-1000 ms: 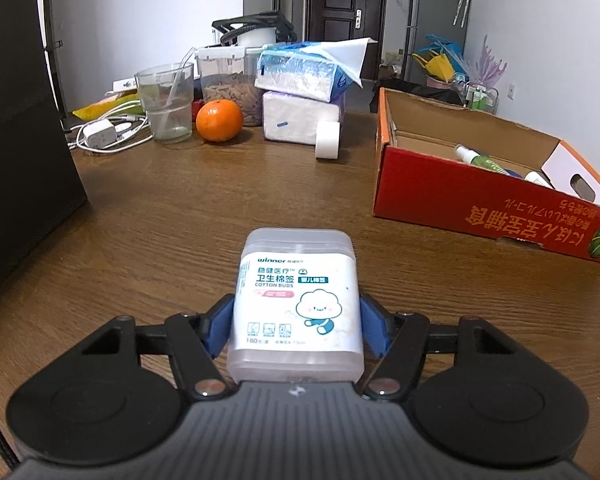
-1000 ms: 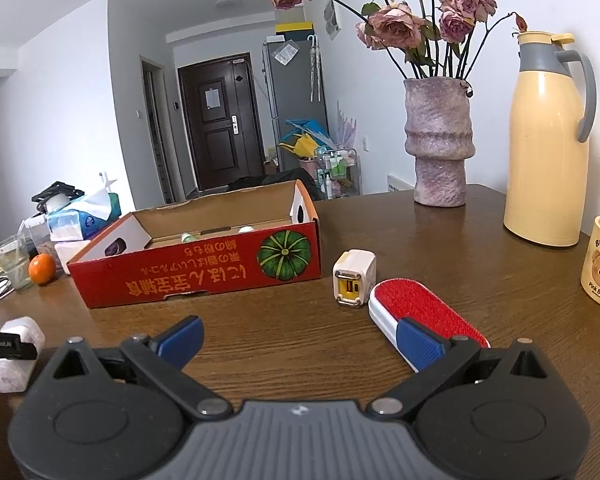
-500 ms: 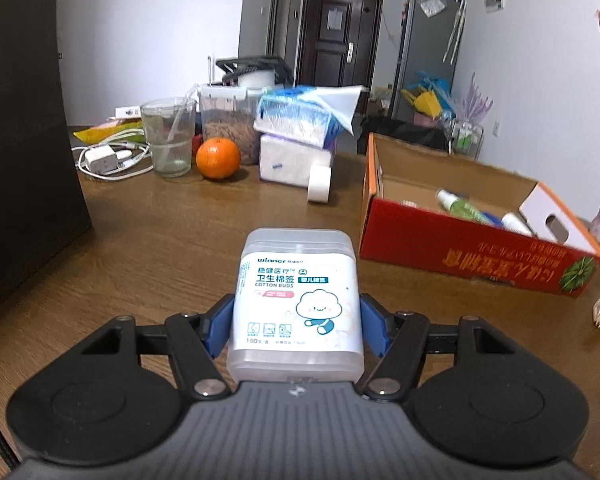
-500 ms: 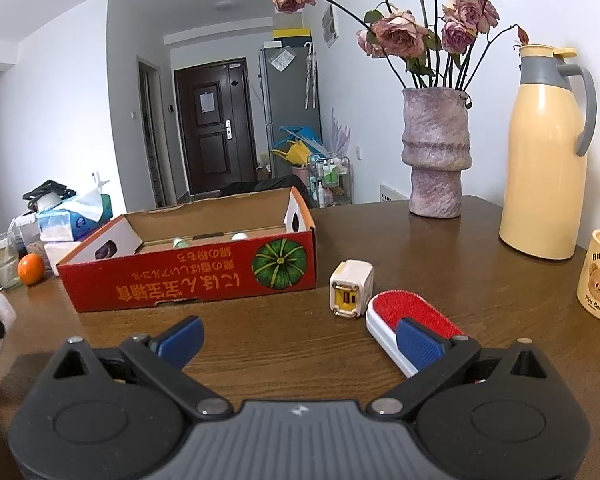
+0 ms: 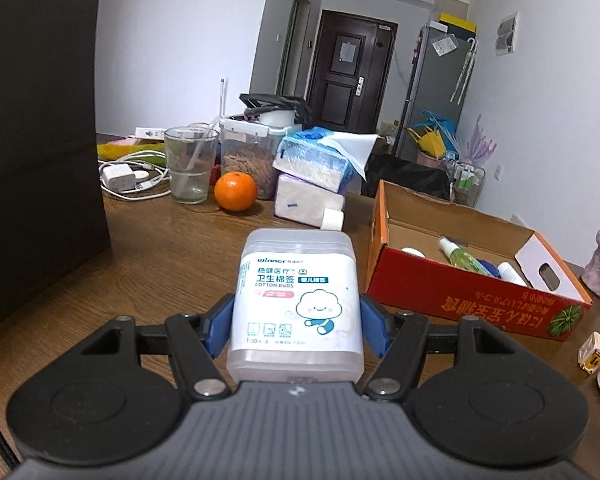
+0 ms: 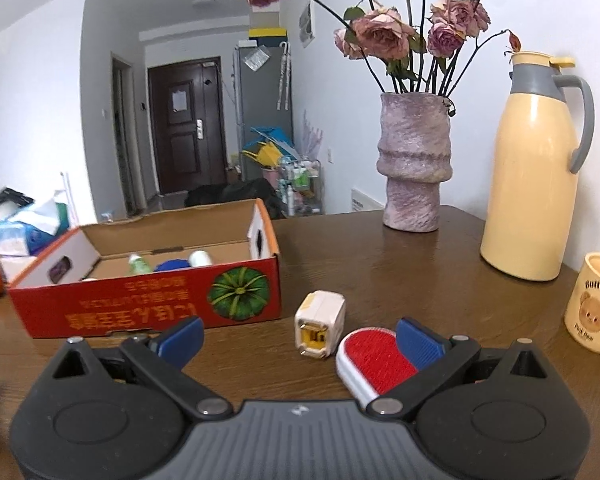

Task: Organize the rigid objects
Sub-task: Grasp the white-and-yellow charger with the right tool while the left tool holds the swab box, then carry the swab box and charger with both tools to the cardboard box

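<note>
My left gripper (image 5: 296, 328) is shut on a clear cotton bud box (image 5: 296, 296) with a white label, held above the wooden table. To its right lies the open red cardboard box (image 5: 460, 292), with a green spray bottle (image 5: 462, 258) and other small items inside. My right gripper (image 6: 300, 336) stands open and empty over the table. Just ahead of it sit a small white charger cube (image 6: 320, 324) and a red and white lint brush (image 6: 374, 360), which lies against the right finger. The same red cardboard box (image 6: 140, 308) is at the left front.
At the back left stand a glass (image 5: 190, 170), an orange (image 5: 235, 191), tissue packs (image 5: 312, 164) and cables (image 5: 128, 176). A black bag (image 5: 36, 120) fills the left side. A pink vase (image 6: 414, 164), a cream thermos (image 6: 534, 172) and a bear mug (image 6: 596, 308) stand right.
The left gripper rose and swung right with the cotton bud box, bringing the red box's inside into view. The right gripper moved forward toward the charger cube and brush.
</note>
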The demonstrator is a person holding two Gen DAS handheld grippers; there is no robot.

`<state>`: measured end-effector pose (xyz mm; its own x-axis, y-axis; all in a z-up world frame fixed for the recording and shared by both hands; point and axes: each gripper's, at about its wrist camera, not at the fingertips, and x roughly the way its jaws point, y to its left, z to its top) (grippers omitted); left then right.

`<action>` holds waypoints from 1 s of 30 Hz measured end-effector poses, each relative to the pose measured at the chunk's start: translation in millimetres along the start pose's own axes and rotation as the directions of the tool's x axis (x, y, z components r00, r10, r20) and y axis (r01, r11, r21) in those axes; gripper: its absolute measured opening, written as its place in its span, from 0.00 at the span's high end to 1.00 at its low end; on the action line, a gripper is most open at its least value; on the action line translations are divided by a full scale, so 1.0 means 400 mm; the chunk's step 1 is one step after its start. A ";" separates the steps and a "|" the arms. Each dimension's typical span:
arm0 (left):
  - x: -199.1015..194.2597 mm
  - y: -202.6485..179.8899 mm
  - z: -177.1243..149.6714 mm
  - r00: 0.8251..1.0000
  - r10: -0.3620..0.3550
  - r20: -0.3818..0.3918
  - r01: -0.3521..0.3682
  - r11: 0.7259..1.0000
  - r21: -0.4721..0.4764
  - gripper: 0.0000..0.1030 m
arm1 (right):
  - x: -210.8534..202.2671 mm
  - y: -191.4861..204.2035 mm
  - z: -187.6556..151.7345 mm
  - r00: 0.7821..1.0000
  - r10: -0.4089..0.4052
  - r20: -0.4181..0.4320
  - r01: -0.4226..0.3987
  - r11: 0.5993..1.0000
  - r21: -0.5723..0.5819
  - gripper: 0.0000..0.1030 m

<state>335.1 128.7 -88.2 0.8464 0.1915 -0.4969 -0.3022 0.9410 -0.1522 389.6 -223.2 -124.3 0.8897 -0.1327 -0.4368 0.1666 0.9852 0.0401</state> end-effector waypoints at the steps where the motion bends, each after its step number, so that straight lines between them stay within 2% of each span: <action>1: -0.003 0.002 0.002 1.000 0.002 0.005 -0.002 1.000 -0.002 0.36 | 0.017 0.002 0.006 1.000 -0.015 -0.006 0.015 1.000 -0.006 0.00; 7: -0.005 0.014 0.007 1.000 0.004 0.007 -0.004 1.000 -0.016 0.36 | 0.116 0.002 0.029 0.997 -0.063 -0.053 0.064 0.998 0.026 0.05; 11: -0.005 0.015 0.007 1.000 0.005 0.009 -0.005 1.000 -0.017 0.36 | 0.172 0.008 0.032 0.994 -0.073 -0.082 0.077 0.995 0.055 0.12; 19: -0.005 0.015 0.005 1.000 0.006 0.011 -0.006 1.000 -0.014 0.36 | 0.250 0.030 0.036 0.986 -0.110 -0.127 0.113 0.994 0.016 0.30; 22: -0.003 0.009 0.002 1.000 0.011 0.006 -0.011 1.000 -0.009 0.36 | 0.277 0.029 0.038 0.981 -0.114 -0.156 0.116 0.993 0.004 0.47; 24: -0.001 0.006 0.000 1.000 0.014 0.004 -0.014 1.000 -0.006 0.36 | 0.297 0.029 0.036 0.976 -0.123 -0.182 0.124 0.992 -0.004 0.64; 26: 0.001 0.005 -0.001 1.000 0.012 0.000 -0.012 1.000 -0.007 0.36 | 0.306 0.024 0.034 0.972 -0.120 -0.202 0.124 0.992 0.005 0.70; 30: 0.002 0.005 -0.001 1.000 0.013 0.004 -0.013 1.000 -0.002 0.36 | 0.296 0.018 0.034 0.976 -0.111 -0.186 0.117 0.993 0.024 0.70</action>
<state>335.0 130.7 -89.1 0.8440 0.2047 -0.4957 -0.3141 0.9379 -0.1475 502.0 -233.4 -163.5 0.7710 -0.2184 -0.5982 0.2796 0.9601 0.0099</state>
